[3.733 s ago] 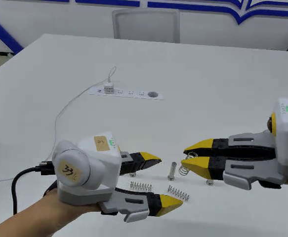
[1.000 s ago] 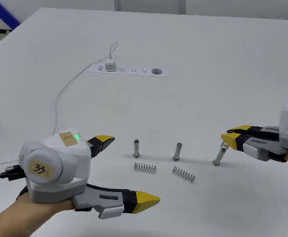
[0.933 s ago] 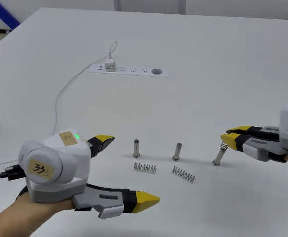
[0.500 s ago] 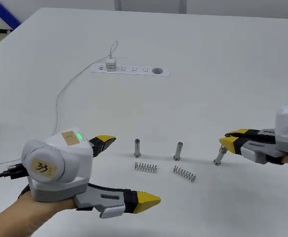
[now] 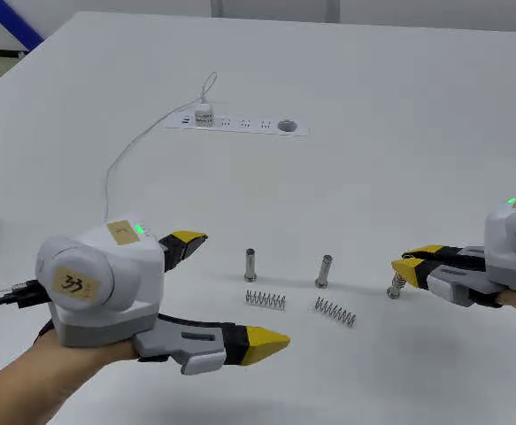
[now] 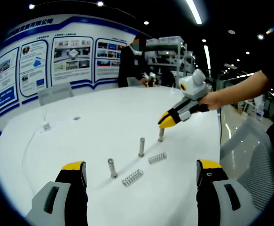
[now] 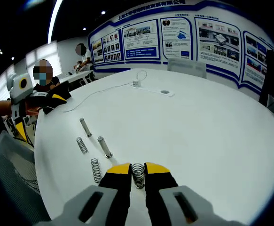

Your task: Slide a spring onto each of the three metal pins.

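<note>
My right gripper (image 5: 405,266), at the right edge of the head view, has its jaws drawn almost together on a spring (image 7: 137,175). That spring stands upright over the rightmost pin (image 5: 395,292). My left gripper (image 5: 237,287), at lower left, is spread wide and carries nothing. At mid-frame two bare pins (image 5: 250,264) stand upright, apart from each other. Two loose springs (image 5: 265,299) lie flat on the white table (image 5: 373,159) just below them.

my left tool (image 5: 231,288) hovers over the white bench (image 5: 373,177), jaws wide apart. the left pin (image 5: 250,264) and middle pin (image 5: 324,270) stand bare; the left spring (image 5: 265,299) and middle spring (image 5: 335,311) lie flat just in front of them. my right tool (image 5: 405,267) pinches the third spring (image 5: 398,282) on the right pin (image 5: 393,293).
</note>
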The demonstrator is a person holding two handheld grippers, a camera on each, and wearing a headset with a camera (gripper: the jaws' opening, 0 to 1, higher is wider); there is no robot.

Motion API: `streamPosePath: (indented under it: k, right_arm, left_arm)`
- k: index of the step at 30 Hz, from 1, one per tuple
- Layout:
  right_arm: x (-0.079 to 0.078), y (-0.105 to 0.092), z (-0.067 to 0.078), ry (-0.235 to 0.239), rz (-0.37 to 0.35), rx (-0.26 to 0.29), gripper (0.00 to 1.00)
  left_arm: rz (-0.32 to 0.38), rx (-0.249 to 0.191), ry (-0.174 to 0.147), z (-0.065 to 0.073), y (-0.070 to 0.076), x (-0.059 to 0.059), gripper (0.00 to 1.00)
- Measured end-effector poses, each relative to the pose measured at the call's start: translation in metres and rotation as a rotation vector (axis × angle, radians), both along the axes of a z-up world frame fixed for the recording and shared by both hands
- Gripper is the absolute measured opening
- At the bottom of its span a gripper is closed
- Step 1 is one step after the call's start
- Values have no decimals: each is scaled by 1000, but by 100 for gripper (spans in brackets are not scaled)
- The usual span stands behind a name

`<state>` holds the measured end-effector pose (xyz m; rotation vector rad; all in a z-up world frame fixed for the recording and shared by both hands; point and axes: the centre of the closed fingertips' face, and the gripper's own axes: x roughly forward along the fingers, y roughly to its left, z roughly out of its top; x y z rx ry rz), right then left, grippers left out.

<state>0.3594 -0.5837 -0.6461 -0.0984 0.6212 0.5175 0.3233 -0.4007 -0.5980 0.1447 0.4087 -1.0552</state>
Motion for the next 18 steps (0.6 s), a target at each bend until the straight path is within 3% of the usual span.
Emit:
streamPosePath:
  k: [18]
  right_arm:
    - [-2, 3, -11, 10, 5, -19, 12]
  left_arm:
    - [-1, 20, 1, -2, 2, 0, 99]
